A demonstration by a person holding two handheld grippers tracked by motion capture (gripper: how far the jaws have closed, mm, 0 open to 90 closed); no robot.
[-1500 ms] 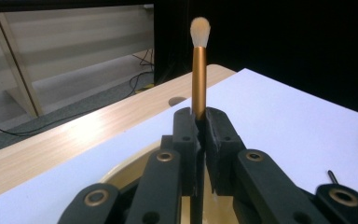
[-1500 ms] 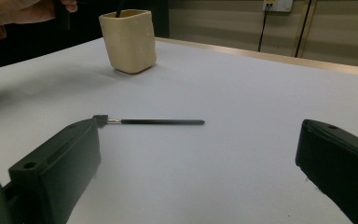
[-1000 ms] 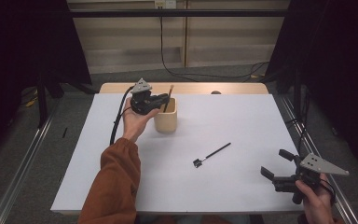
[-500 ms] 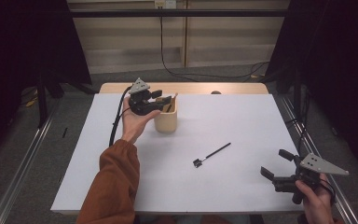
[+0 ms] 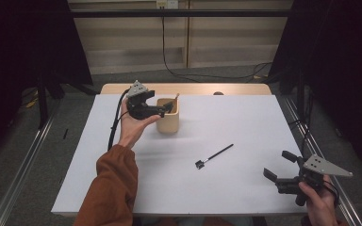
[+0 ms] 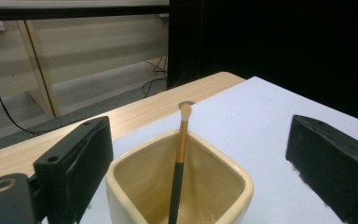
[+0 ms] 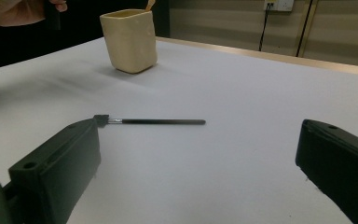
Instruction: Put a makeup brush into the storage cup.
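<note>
A cream square cup [image 5: 168,121] stands at the table's far left-centre. A makeup brush with a gold and black handle [image 6: 181,154] leans inside it, bristles up. My left gripper [image 5: 164,109] is held at the cup's left rim, open, its jaws wide on either side of the cup [image 6: 179,191] and touching nothing. A thin black brush [image 5: 215,156] lies flat on the white table, right of centre. My right gripper [image 5: 279,165] hovers open near the front right corner, pointed at that black brush [image 7: 158,122], a short way back from it.
The white sheet [image 5: 245,122] covers most of the wooden table, with a bare wood strip [image 5: 193,88] at the far edge. A cable [image 5: 115,125] trails from the left gripper. Dark curtains hang on both sides.
The left gripper shifted slightly at the cup's rim and the brush in the cup leans a little more to the right. The right gripper has stayed still.
</note>
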